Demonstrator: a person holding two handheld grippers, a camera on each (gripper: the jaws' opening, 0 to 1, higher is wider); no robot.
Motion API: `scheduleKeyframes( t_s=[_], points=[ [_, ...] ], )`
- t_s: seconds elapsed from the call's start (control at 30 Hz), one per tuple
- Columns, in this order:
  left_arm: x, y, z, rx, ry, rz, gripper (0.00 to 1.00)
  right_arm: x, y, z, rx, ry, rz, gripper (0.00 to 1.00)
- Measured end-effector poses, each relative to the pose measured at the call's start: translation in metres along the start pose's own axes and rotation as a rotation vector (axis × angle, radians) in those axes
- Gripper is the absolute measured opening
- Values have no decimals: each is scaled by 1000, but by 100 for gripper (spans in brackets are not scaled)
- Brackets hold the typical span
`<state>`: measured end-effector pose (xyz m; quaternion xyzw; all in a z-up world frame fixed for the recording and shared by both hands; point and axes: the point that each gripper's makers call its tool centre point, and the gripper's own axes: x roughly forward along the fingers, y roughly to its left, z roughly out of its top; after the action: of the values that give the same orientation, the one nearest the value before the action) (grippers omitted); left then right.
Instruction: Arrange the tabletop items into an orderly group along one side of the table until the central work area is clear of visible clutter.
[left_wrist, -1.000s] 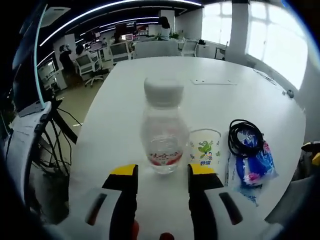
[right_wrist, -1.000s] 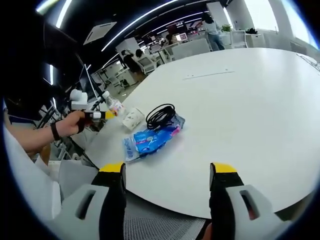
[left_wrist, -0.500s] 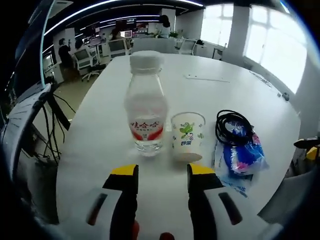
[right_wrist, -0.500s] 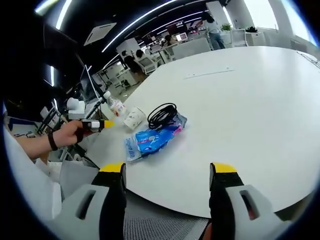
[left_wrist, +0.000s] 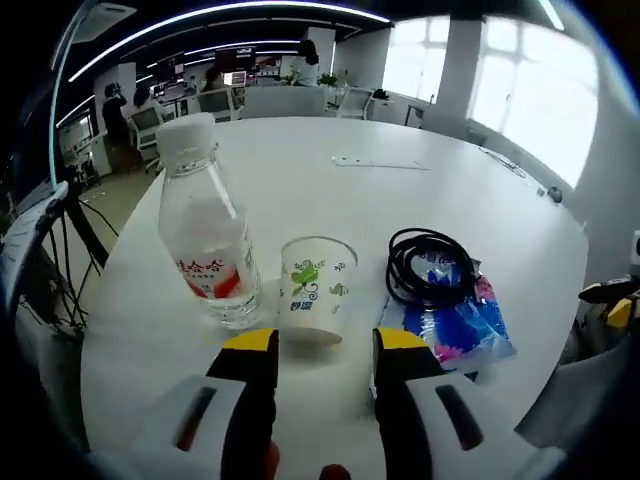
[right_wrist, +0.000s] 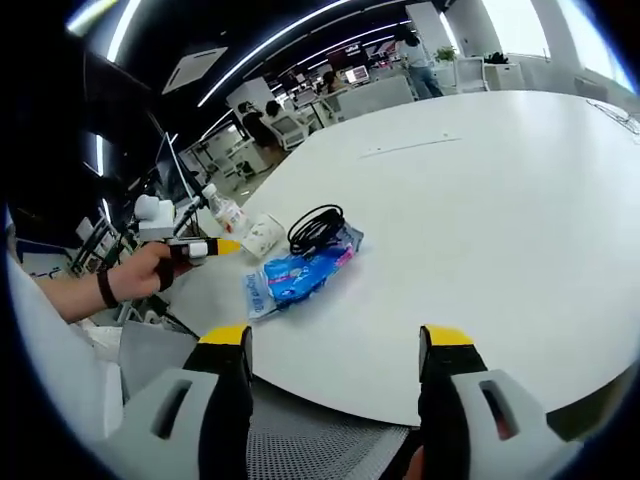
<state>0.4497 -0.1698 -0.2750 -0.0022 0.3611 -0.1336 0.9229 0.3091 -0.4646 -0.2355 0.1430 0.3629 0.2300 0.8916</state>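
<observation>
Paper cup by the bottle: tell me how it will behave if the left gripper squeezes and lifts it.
The cup looks like thin paper and seems empty, so it is probably very light and may crumple under a firm squeeze. It stands upright close beside the bottle; a sideways nudge would likely tip it or slide it on the smooth table.

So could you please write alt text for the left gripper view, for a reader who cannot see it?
The open left gripper points at a paper cup on a white table. A water bottle stands to the left of the cup, and a coiled black cable lies on a blue packet to its right.
</observation>
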Motion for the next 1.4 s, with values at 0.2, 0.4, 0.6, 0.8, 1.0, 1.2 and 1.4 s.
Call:
scheduleKeyframes(
  t_s=[0.2, 0.4, 0.6, 0.8, 1.0, 1.2, 1.4],
  points=[
    [10, 6, 6, 15, 4, 16, 39, -4, -4, -3, 7, 4, -14, 67],
    [17, 6, 6, 31, 17, 11, 43, -4, -5, -4, 10, 10, -15, 67],
    [24, 5, 5, 28, 35, 5, 45, 0, -4, -2, 8, 11, -5, 67],
    [31, 1, 3, 64, 58, 8, 44, 2, -5, 0, 5, 15, 3, 67],
    [37, 3, 2, 93, 81, 21, 39, 4, -7, 3, 10, 12, 3, 67],
    [34, 2, 3, 123, 72, 21, 32, 5, -10, 5, 8, 12, 4, 66],
    [30, 2, 2, 109, 66, 16, 32, 5, -10, 7, 6, 10, 8, 66]
  ],
)
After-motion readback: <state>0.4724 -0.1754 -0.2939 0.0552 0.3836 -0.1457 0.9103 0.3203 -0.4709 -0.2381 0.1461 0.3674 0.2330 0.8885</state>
